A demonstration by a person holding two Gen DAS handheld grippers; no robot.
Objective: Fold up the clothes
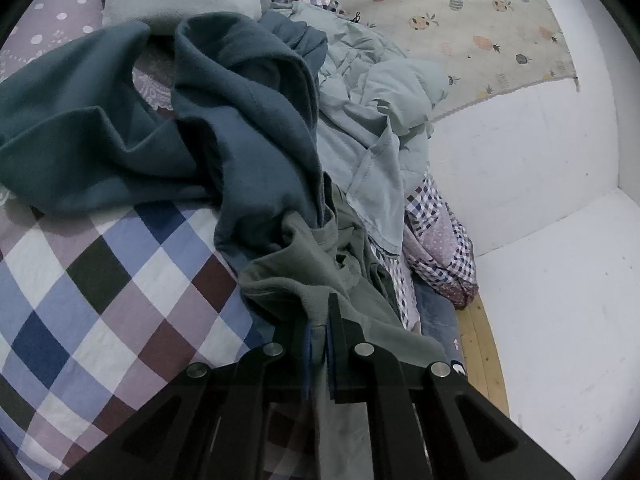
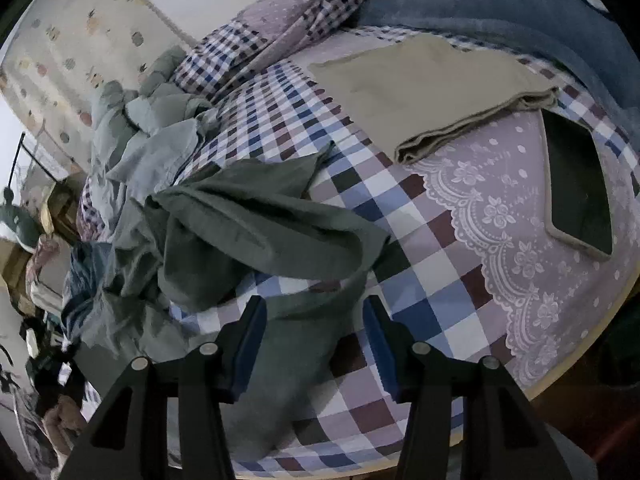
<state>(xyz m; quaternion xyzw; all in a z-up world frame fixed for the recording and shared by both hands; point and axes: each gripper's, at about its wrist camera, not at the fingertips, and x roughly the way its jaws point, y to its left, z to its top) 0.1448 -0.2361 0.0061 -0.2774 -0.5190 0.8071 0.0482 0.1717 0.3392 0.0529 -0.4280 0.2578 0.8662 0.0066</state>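
The left gripper has its jaws pressed together on a fold of the grey-green garment, the cloth pinched between the blue pads and trailing forward from the tips. The right gripper stands spread wide, with a strip of the same garment lying between its fingers but not clamped — neither pad visibly bears on it.

Ahead of the left jaws the garment runs straight into a heap: a dark teal garment lies draped over its far end, and pale blue-green clothes are crumpled just to the right of that. Ahead of the right jaws the garment is bunched and twisted on the checked bedsheet. Farther ahead and to the right lie a folded beige cloth and a dark tablet-like slab on the lace-printed part of the sheet.

The main risk, as I judge it, is the tangle. If the left grip pulls while the teal piece is draped over the garment, both may come away together, or the thin pinched fold may slip out. The right jaws could close on a twisted bunch rather than an edge — the garment would then lift crooked and not spread flat. A wide sweep to the right might disturb the folded beige cloth.
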